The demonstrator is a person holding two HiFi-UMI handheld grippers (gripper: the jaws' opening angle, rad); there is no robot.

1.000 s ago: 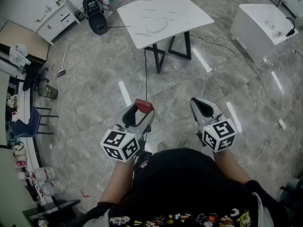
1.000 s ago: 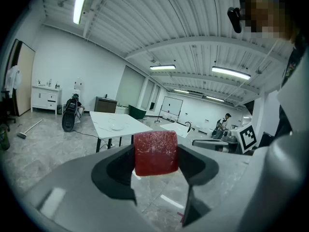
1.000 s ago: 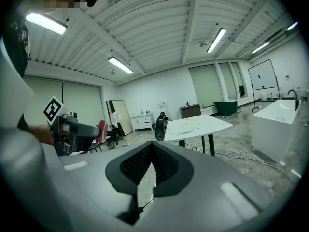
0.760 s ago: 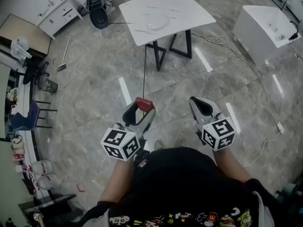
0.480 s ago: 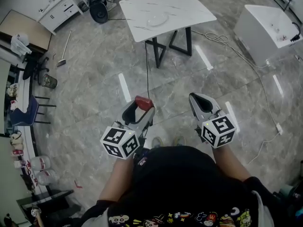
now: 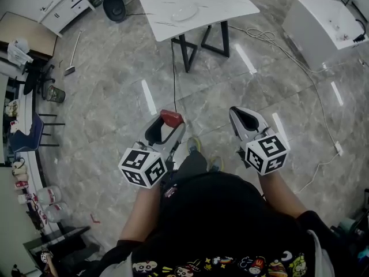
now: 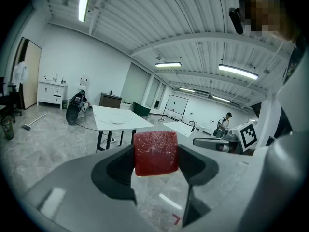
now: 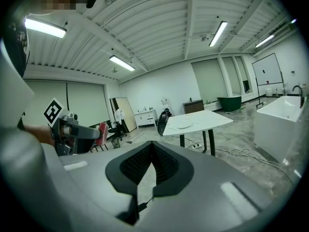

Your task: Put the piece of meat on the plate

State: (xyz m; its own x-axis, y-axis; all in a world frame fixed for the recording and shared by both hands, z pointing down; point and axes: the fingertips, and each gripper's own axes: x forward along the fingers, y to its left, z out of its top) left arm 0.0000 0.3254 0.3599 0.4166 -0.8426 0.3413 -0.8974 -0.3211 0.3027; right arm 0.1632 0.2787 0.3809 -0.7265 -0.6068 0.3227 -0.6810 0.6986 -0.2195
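Head view: left gripper (image 6: pixel 168 126) held low in front of the person, well short of the white table (image 6: pixel 225 2), its jaws clamped on the piece of meat (image 6: pixel 172 118), a red block at the tips. Right gripper (image 6: pixel 238 112) alongside, equally far back from the table, tips together, carrying nothing. The plate (image 6: pixel 183 13) lies on the table top, toward the middle, pale against the marble, with nothing on it. A thin dark cable (image 6: pixel 173 68) runs across the floor from the table's foot toward the person. A white tub (image 6: pixel 328 25) stands off to the right of the table, a white cabinet (image 6: pixel 63 4) off to its left. Left gripper view: the meat (image 7: pixel 155 152) fills the gap between the two jaw pads, pinched on both sides, a square red face toward the camera. The table (image 7: pixel 133 123) stands in the distance beyond the meat and a little left of it, plate (image 7: pixel 117 121) on top. Right gripper view: jaws pressed together along a narrow seam, nothing between them. The table (image 8: pixel 205 120) stands ahead and to the right of the closed tips, the plate (image 8: pixel 184 124) on it; the meat (image 8: pixel 102 129) shows as a red patch far left of the table, in the other gripper.
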